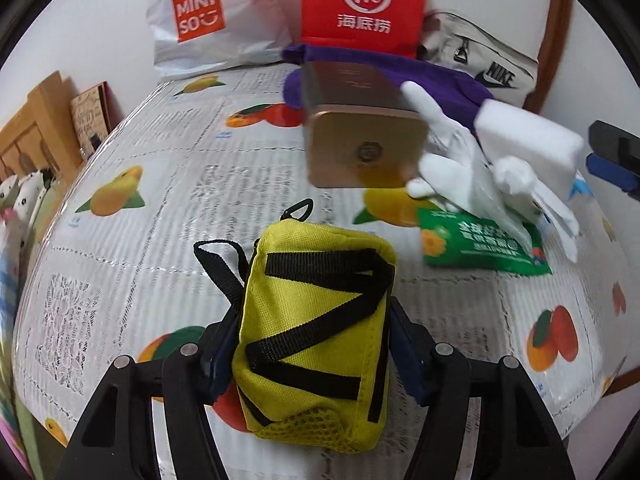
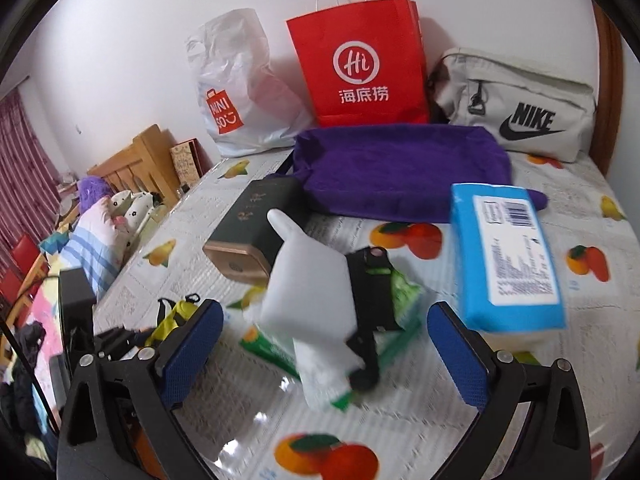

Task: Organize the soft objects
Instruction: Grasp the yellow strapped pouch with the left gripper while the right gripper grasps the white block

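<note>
Left wrist: left tool (image 1: 312,344) clamps yellow pouch (image 1: 316,332); right tool (image 2: 326,348) released, empty.

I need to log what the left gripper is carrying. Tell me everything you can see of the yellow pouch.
The yellow pouch is a small, soft, boxy bag of woven fabric, crossed by black webbing straps in a zigzag. It has a yellow mesh pocket at its near end, a black loop strap on one side and a black clip at its far end. It sits clamped between the blue pads of the left gripper, over the fruit-print tablecloth.
</note>
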The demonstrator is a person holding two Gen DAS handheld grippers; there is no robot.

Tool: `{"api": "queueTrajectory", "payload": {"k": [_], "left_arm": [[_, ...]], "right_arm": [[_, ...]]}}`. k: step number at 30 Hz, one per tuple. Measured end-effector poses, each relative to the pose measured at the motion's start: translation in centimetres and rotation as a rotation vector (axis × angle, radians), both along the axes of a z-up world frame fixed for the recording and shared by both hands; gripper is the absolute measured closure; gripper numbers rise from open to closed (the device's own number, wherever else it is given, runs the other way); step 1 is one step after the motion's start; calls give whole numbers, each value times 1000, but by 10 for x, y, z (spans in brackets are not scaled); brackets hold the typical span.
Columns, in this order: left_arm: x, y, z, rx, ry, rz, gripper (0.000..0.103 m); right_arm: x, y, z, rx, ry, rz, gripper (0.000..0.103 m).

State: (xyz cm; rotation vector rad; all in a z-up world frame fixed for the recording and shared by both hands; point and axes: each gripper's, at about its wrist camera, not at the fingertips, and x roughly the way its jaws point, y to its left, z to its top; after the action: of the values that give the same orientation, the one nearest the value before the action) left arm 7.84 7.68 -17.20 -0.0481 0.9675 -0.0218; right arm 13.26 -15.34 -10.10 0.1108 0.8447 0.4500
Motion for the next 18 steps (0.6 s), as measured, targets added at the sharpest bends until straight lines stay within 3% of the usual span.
{"api": "queueTrajectory", "payload": {"k": [8,11,12,18], "left_arm": [[7,5,-4,-16,-17,-10,37],[9,5,-4,-14,-19,-13,36],[11,5,-4,-14,-19,-12,36],[13,3,-3,-13,-11,6,36]], "right_arm": [[28,4,-21,119,150,10,18],[33,8,-27,145,184,32,41],[33,9,-28,141,184,41,50],[11,3,-10,126,77,58,50]]}}
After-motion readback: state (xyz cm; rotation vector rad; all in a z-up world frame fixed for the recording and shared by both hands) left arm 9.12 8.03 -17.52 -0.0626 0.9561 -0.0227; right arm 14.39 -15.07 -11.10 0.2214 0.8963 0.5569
